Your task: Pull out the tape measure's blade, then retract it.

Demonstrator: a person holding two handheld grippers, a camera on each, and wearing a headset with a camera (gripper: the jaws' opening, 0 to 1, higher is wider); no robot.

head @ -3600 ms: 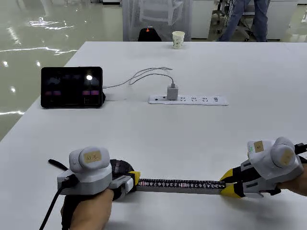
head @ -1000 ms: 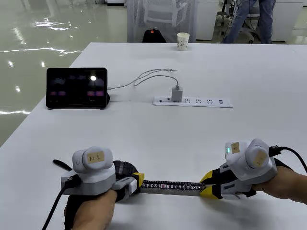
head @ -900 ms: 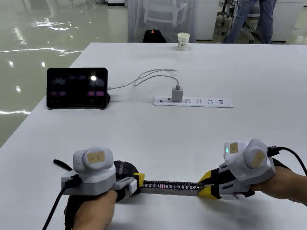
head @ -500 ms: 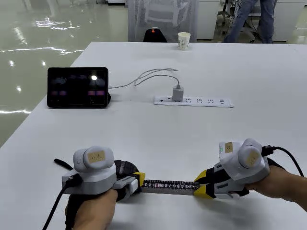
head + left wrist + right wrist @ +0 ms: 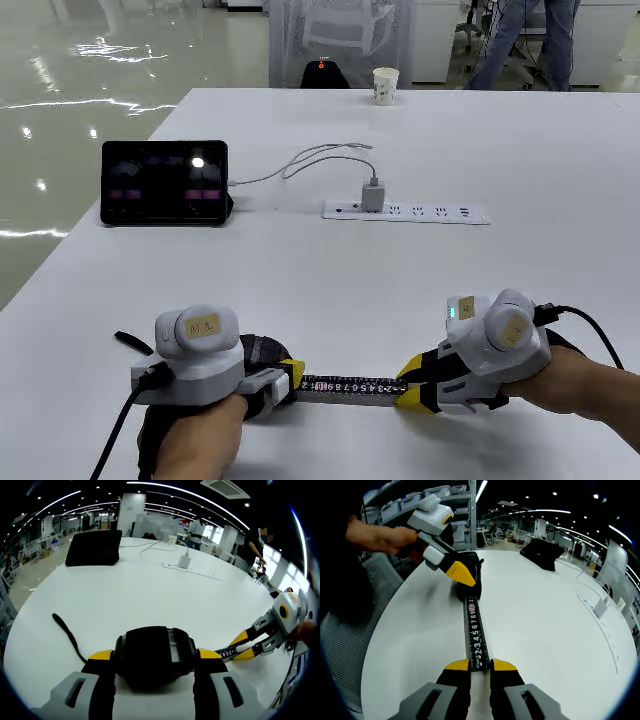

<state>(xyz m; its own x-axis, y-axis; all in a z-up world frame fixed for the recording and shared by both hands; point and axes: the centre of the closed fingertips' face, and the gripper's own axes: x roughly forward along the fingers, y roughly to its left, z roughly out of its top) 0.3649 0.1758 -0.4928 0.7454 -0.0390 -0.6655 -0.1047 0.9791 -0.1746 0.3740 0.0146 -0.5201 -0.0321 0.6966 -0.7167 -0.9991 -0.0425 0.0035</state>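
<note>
The black tape measure case (image 5: pixel 262 356) sits on the white table (image 5: pixel 330 290) near its front edge, with my left gripper (image 5: pixel 283 375) shut on it. In the left gripper view the case (image 5: pixel 155 652) sits between the yellow-tipped jaws of the left gripper (image 5: pixel 156 654). A short length of blade (image 5: pixel 350 386) runs right from the case to my right gripper (image 5: pixel 408 385), which is shut on the blade's end. In the right gripper view the numbered blade (image 5: pixel 474 630) leads from the right gripper (image 5: pixel 481 665) to the case (image 5: pixel 470 577).
A dark tablet (image 5: pixel 165 182) stands at the left. A white power strip (image 5: pixel 405 211) with a charger (image 5: pixel 373 193) and cable lies mid-table. A paper cup (image 5: pixel 385 85) stands at the far edge. A black strap (image 5: pixel 130 342) trails left of the case.
My right gripper has moved left toward the case, still holding the blade's end, so the exposed blade is shorter. The left gripper and case have stayed put.
</note>
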